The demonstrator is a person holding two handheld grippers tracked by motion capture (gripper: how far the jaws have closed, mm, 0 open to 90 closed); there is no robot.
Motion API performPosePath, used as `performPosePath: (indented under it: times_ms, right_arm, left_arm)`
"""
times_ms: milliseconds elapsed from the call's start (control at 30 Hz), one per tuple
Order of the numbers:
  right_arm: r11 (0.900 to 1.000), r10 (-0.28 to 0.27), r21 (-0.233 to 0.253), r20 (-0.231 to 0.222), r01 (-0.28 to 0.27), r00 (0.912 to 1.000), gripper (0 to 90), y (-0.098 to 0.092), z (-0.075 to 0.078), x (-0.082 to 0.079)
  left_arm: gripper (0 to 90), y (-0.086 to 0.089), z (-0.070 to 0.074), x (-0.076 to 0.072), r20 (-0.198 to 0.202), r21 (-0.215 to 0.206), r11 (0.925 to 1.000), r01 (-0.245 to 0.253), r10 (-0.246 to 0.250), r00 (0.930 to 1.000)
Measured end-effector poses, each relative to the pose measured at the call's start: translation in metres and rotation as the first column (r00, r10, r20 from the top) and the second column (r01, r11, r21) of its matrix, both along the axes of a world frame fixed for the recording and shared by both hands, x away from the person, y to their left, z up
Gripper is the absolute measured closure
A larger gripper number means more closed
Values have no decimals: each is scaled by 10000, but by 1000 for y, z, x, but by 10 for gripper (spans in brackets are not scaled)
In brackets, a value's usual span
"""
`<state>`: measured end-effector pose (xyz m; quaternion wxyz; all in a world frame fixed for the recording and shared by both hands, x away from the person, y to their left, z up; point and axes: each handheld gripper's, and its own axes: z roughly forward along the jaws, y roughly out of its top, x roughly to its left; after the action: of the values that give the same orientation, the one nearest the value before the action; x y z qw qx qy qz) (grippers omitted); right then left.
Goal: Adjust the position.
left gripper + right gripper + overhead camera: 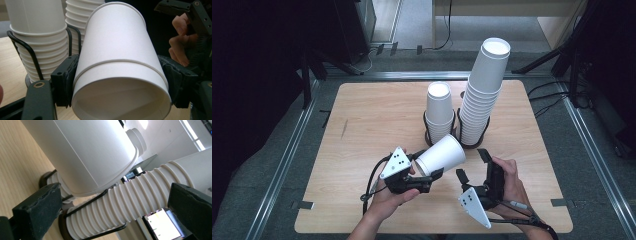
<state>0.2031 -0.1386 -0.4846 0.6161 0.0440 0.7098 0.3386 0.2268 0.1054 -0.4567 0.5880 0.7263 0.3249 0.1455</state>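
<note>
White paper cup (441, 154) clamped sideways in left tool (424, 176), right tool (473, 165) agape beside it

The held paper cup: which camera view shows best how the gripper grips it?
The left gripper view: the held paper cup sits close, with the left gripper pressing both sides near its rim. The high view shows the cup small and tilted, its grip half hidden. The right gripper view shows its side wall.
</note>
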Motion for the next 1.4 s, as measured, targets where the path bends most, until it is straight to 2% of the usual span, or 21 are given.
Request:
performPosePath:
  times_ms: [100,200,367,467,500,600,633,667,700,733,800,833,867,1000,1100,1167,1233,1267,1300,1367,1400]
  right_arm:
    - [9968,200,789,-488,-161,9986,0,0,3,0]
    - [9820,500,1866,-1036,-300,9934,0,0,7,-1]
    - [9407,1007,3378,-1886,-318,9769,0,2,15,-1]
    - [8991,1380,4375,-2463,-170,9593,0,2,20,0]
    - [8991,1380,4375,-2463,-170,9593,0,2,20,0]
    - [8494,1766,5277,-2957,65,9388,0,-1,25,1]
    - [8183,1804,5734,-3213,394,9296,1,-2,27,3]
    - [8055,1787,5899,-3325,564,9260,1,-2,28,3]
    - [8055,1787,5899,-3325,564,9260,1,-2,28,3]
    - [7804,1775,6195,-3496,848,9200,1,-3,29,5]
    - [7531,1836,6488,-3668,1093,9120,2,-5,30,6]
    - [7531,1836,6488,-3668,1093,9120,2,-5,30,6]
    - [7246,1944,6772,-3792,1281,9047,3,-6,31,8]
    - [6452,2123,7390,-4172,1939,8837,32,-10,33,10]
    - [6131,1924,7510,-4427,2450,8758,41,-11,33,12]
    - [5842,2103,7667,-4598,2662,8628,48,-12,33,13]
    - [5306,2575,7977,-4739,2866,8421,58,-14,34,13]
    - [5306,2575,7977,-4739,2866,8421,58,-14,34,13]
    - [4889,3000,8163,-4884,3076,8194,63,-16,35,14]
    - [4378,3478,8350,-4991,3332,7937,64,-17,35,14]
    - [4205,3658,8367,-5102,3508,7784,64,-18,35,14]
  left_arm:
    - [239,2,0,1,16,-40,9999,-112,112,9999]
    - [239,4,0,2,11,-113,9998,-193,193,9998]
    - [239,6,-1,3,41,-180,9993,-315,316,9995]
    - [239,7,-1,3,42,-216,9992,-347,348,9994]
    - [239,7,-1,3,60,-240,9990,-371,372,9993]
    - [239,7,-1,3,89,-268,9988,-421,423,9991]
    - [239,7,-1,3,107,-290,9984,-495,498,9987]
    - [239,7,-1,3,108,-300,9983,-497,501,9987]
    - [239,7,-1,3,108,-300,9983,-497,501,9987]
    - [239,7,-2,3,128,-252,9984,-514,517,9986]
    - [239,6,-2,3,134,-253,9984,-514,517,9986]
    - [239,6,-2,3,134,-253,9984,-514,517,9986]
    - [239,5,-3,3,138,-254,9984,-510,513,9986]
    - [239,4,-3,2,150,-304,9981,-538,543,9984]
    - [239,3,-5,2,177,-258,9981,-554,559,9983]
    - [239,2,-5,2,197,-253,9983,-533,538,9984]
    - [239,1,-6,2,218,-262,9981,-563,568,9981]
    - [239,1,-6,2,218,-262,9981,-563,568,9981]
    - [239,0,-6,1,219,-292,9979,-576,583,9981]
    - [239,-1,-7,1,230,-355,9973,-648,656,9976]
    - [239,-2,-8,1,247,-418,9968,-683,694,9973]
